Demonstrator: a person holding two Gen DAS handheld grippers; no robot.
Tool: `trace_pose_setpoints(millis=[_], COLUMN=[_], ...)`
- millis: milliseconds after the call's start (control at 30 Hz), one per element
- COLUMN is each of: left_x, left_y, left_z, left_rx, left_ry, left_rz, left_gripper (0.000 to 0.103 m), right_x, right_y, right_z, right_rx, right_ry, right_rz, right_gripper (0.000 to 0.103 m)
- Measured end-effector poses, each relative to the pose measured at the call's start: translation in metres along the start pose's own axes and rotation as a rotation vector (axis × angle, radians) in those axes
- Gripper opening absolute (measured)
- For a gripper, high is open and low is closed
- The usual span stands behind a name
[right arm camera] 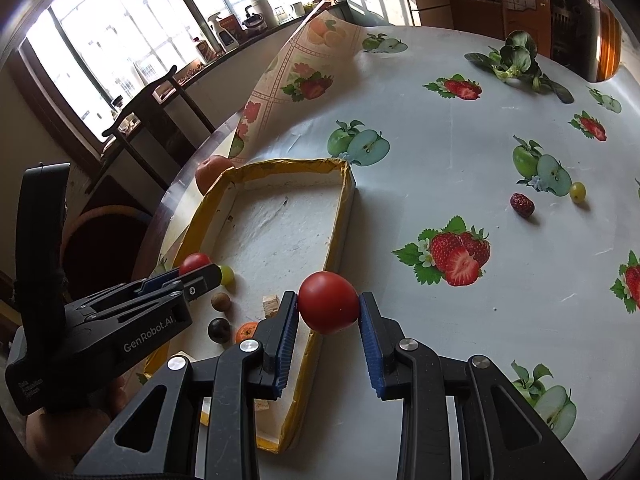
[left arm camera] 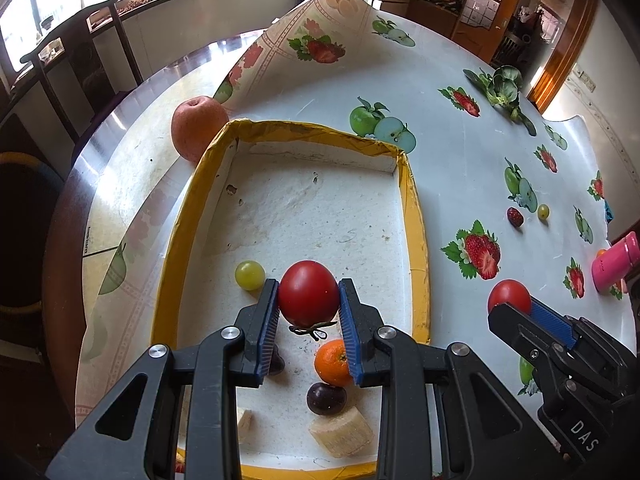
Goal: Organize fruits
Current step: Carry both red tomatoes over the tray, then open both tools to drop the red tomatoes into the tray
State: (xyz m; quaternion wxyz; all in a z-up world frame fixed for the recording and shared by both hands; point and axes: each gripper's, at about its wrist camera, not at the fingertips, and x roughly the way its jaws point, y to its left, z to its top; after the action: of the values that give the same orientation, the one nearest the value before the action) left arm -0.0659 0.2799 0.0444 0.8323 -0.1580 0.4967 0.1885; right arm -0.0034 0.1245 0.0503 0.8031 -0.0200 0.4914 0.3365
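Tomatoes are being carried two at a time: your left gripper (left arm camera: pixel 308 300) is clamping one tomato (left arm camera: pixel 308 294) over the near part of the tray (left arm camera: pixel 418 240), while your right gripper (right arm camera: pixel 329 308) is pinching a second tomato (right arm camera: pixel 328 302) just outside the tray's right wall. You are gripping each across its widest girth, which appears sensible, since the ribbed pads are seating on the broadest curve and the round skin is less likely to slip. The left tomato is hanging above a grape (left arm camera: pixel 250 275), an orange (left arm camera: pixel 334 362) and a dark plum (left arm camera: pixel 325 398), so it is being positioned for release among fruit already collected. Its dried calyx is pointing down toward you, so the stem axis is running roughly vertical, tilted slightly back. The right tomato is showing no stem; I cannot tell its axis. An apple (left arm camera: pixel 198 126), a date (right arm camera: pixel 522 204) and another grape (right arm camera: pixel 577 191) are lying outside, awaiting collection.
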Motion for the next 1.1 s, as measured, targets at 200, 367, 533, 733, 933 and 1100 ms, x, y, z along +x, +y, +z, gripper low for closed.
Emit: trace_pose_setpoints(millis=[200, 367, 533, 733, 933, 1100], left_x=[0.009, 0.017, 0.032, 0.062, 0.079, 0.092], left_y=[0.011, 0.030, 0.044, 0.045, 0.049, 0.046], left_z=[0.005, 0.020, 0.044, 0.056, 0.052, 0.044], left_rx=[-0.031, -0.087, -0.122, -0.114, -0.103, -0.086], left_ry=[0.016, 0.024, 0.028, 0.062, 0.096, 0.127], left_rz=[-0.013, -0.032, -0.036, -0.020, -0.001, 0.012], left_gripper=[0.027, 0.027, 0.027, 0.027, 0.027, 0.027], right_x=[0.008, 0.024, 0.046, 0.087, 0.113, 0.127], right_y=[0.004, 0.017, 0.037, 0.056, 0.054, 0.052], right_z=[0.002, 0.012, 0.029, 0.038, 0.032, 0.026], right_rx=[-0.010, -0.044, -0.086, -0.135, -0.142, -0.162], right_ry=[0.013, 0.031, 0.041, 0.090, 0.140, 0.169], right_rz=[0.010, 0.025, 0.049, 0.037, 0.028, 0.003], right_gripper=[0.031, 0.031, 0.031, 0.031, 0.031, 0.031])
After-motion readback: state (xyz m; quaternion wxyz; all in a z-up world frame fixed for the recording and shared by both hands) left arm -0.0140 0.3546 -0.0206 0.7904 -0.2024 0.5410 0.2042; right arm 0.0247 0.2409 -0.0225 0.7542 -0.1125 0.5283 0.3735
